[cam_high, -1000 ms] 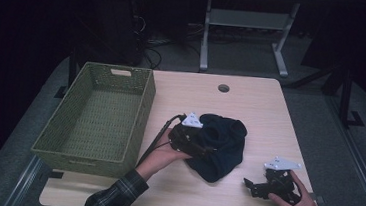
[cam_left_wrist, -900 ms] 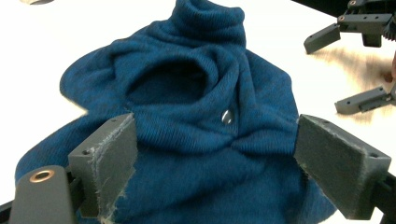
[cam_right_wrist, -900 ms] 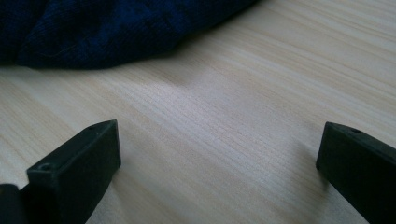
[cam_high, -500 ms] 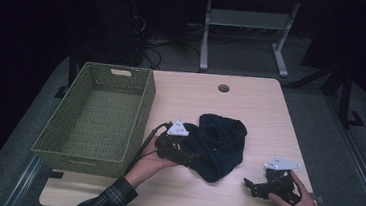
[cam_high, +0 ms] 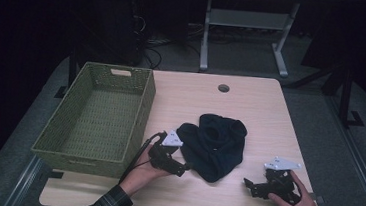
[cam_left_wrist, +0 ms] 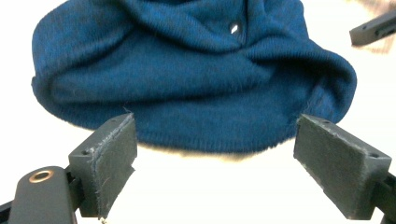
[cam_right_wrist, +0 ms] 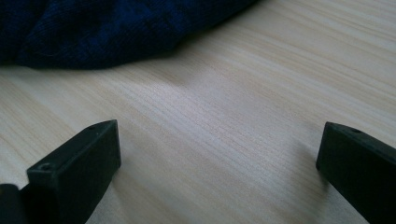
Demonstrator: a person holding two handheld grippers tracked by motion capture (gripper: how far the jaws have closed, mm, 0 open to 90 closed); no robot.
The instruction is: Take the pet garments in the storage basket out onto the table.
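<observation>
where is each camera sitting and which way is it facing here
High view: above the person's side, looking forward and down on the table, green basket, both hands and grippers.
Left gripper view: rides the left gripper, facing the blue knit garment between its open fingers.
Right gripper view: rides the right gripper, low over bare wood, fingers open.
Shared: all three show the garment.

The high view looks forward and down from above the person's side, taking in the whole worktop (cam_high: 250, 109) from a distance. The left gripper view rides low and close, facing the dark blue knit garment (cam_left_wrist: 187, 88) just ahead. The right gripper view sits low over the wood, facing the same garment's edge. All three views share the garment and the worktop around it.
</observation>
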